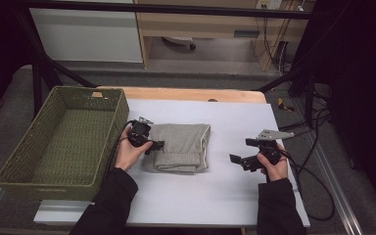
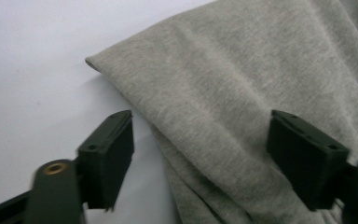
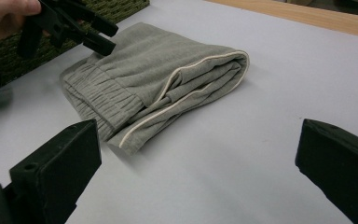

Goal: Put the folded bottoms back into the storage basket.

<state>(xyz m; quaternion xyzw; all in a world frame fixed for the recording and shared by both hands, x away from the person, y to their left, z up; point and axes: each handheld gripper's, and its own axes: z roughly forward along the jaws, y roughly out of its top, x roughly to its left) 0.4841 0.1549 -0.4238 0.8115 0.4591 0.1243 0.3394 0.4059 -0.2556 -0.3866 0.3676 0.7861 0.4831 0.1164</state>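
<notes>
Hovering at folded grey garment (image 1: pixel 182 147) edge: L gripper (image 1: pixel 155 145), jaws spread (R gripper (image 1: pixel 241 161) likewise, well apart).

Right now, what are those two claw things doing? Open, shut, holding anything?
Left gripper: open, jaws astride the edge of the folded grey garment, not clamped.
Right gripper: open, holding nothing, apart from the garment.
</notes>
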